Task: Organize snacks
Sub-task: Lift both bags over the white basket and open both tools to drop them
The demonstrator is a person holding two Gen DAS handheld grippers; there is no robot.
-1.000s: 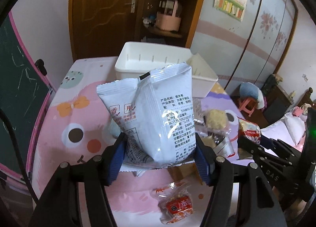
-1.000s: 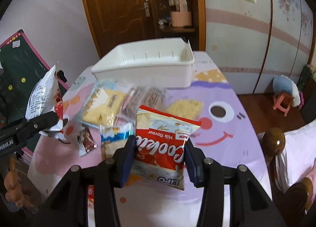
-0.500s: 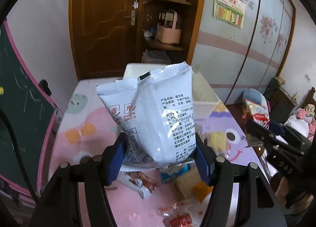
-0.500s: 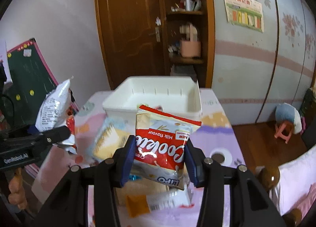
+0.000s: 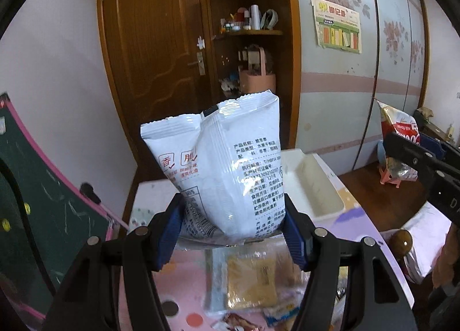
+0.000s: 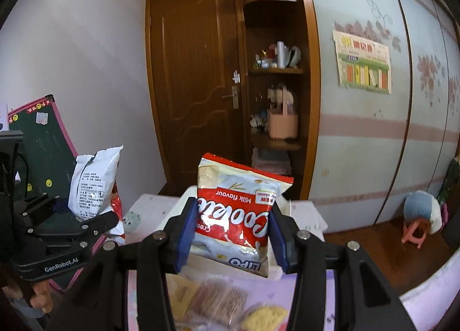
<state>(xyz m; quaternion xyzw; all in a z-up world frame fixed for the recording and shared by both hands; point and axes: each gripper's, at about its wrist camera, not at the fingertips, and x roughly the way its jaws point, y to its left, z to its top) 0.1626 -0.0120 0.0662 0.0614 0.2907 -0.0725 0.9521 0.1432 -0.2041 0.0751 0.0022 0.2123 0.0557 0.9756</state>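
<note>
My left gripper (image 5: 233, 233) is shut on a white snack bag (image 5: 227, 170) with printed Chinese text, held upright above the table; the bag also shows in the right wrist view (image 6: 92, 184). My right gripper (image 6: 233, 233) is shut on a red and white cookie bag (image 6: 238, 213), held above the near rim of the white plastic bin (image 6: 307, 216). The bin (image 5: 310, 184) stands at the table's far end, just beyond the white bag. The right gripper with the cookie bag (image 5: 398, 129) shows at the right of the left wrist view.
Several loose snack packets (image 5: 250, 282) lie on the pink and purple tablecloth (image 5: 184, 282) below both grippers; more packets (image 6: 218, 299) show in the right wrist view. A green chalkboard (image 5: 37, 221) leans at the left. A wooden door (image 6: 195, 83) and corner shelf stand behind the table.
Both grippers have risen and tilted up with their bags still held. The table and loose snacks have dropped low in both views, and the bin now sits close behind the bags.
</note>
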